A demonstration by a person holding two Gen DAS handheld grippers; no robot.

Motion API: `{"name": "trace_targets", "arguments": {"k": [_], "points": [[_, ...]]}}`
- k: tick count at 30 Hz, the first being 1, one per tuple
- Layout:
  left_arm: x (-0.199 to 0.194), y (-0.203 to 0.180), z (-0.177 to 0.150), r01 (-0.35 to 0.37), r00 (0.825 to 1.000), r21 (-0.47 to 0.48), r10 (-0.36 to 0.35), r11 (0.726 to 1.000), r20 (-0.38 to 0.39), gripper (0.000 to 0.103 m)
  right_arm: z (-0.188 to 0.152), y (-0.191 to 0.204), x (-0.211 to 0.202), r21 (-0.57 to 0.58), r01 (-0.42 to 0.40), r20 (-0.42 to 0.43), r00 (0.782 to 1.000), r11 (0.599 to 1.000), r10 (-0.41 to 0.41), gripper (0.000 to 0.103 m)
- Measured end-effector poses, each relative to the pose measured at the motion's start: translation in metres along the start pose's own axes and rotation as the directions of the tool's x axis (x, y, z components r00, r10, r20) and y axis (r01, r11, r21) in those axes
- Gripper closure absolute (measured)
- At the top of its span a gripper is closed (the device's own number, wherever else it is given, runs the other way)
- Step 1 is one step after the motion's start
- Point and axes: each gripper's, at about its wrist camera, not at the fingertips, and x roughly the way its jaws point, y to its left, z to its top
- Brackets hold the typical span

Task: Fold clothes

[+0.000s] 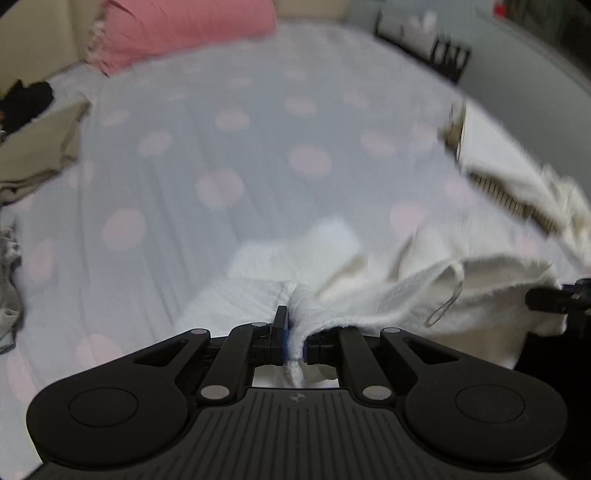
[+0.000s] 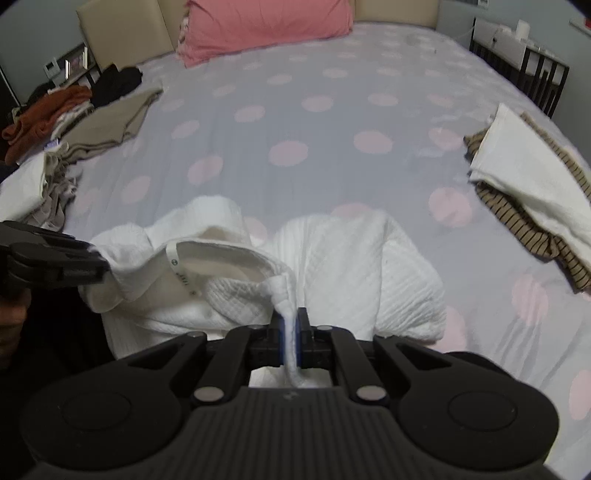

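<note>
A white textured garment (image 2: 354, 273) lies bunched at the near edge of the bed, its neck opening with a label tape (image 2: 177, 271) held up between the two grippers. My right gripper (image 2: 291, 332) is shut on a pinched fold of its edge. My left gripper (image 1: 294, 332) is shut on the other side of the same white garment (image 1: 406, 291). The left gripper (image 2: 92, 266) shows at the left of the right wrist view, and the right gripper (image 1: 546, 299) at the right edge of the left wrist view.
The bed (image 2: 295, 110) has a grey sheet with pink dots. A pink pillow (image 2: 266, 22) lies at the headboard. Folded white and striped clothes (image 2: 532, 192) sit on the right. Unfolded beige, black, orange and white clothes (image 2: 92, 118) are heaped on the left. A dark nightstand (image 2: 535, 70) stands at the far right.
</note>
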Motion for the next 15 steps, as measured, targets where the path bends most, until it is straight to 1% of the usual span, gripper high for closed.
{"name": "trace_targets", "arguments": {"k": [2, 3, 5, 7, 9, 10, 12, 13, 15], "points": [[-0.021, 0.007, 0.007, 0.002, 0.998, -0.040, 0.000, 0.999, 0.057, 0.098, 0.004, 0.001, -0.017, -0.033, 0.022, 0.066, 0.998, 0.999, -0.020, 0.097], [-0.033, 0.013, 0.011, 0.026, 0.995, -0.070, -0.019, 0.997, 0.095, 0.098, 0.009, -0.001, -0.028, -0.049, 0.041, 0.111, 0.993, 0.998, -0.035, 0.097], [-0.054, 0.018, 0.022, 0.079, 0.986, -0.098, -0.063, 0.992, 0.154, 0.098, 0.024, -0.005, -0.051, -0.072, 0.033, 0.192, 0.981, 0.997, -0.019, 0.097], [-0.074, 0.017, 0.035, 0.125, 0.971, -0.104, -0.100, 0.987, 0.216, 0.098, 0.041, -0.009, -0.075, -0.094, 0.012, 0.268, 0.963, 0.996, 0.014, 0.097], [-0.091, 0.014, 0.049, 0.144, 0.955, -0.089, -0.114, 0.986, 0.273, 0.098, 0.058, -0.012, -0.099, -0.116, -0.007, 0.338, 0.940, 0.993, 0.046, 0.097], [-0.097, 0.012, 0.055, 0.153, 0.948, -0.081, -0.123, 0.985, 0.294, 0.098, 0.067, -0.013, -0.106, -0.119, -0.014, 0.361, 0.931, 0.993, 0.057, 0.097], [-0.090, 0.013, 0.062, 0.161, 0.950, -0.079, -0.132, 0.984, 0.284, 0.098, 0.085, -0.016, -0.118, -0.115, -0.031, 0.392, 0.917, 0.993, 0.074, 0.097], [-0.087, 0.013, 0.066, 0.164, 0.951, -0.078, -0.137, 0.983, 0.278, 0.098, 0.092, -0.018, -0.118, -0.110, -0.039, 0.393, 0.916, 0.993, 0.079, 0.097], [-0.063, 0.019, 0.060, 0.146, 0.967, -0.086, -0.124, 0.986, 0.222, 0.098, 0.102, -0.023, -0.110, -0.096, -0.052, 0.369, 0.925, 0.994, 0.084, 0.097]]}}
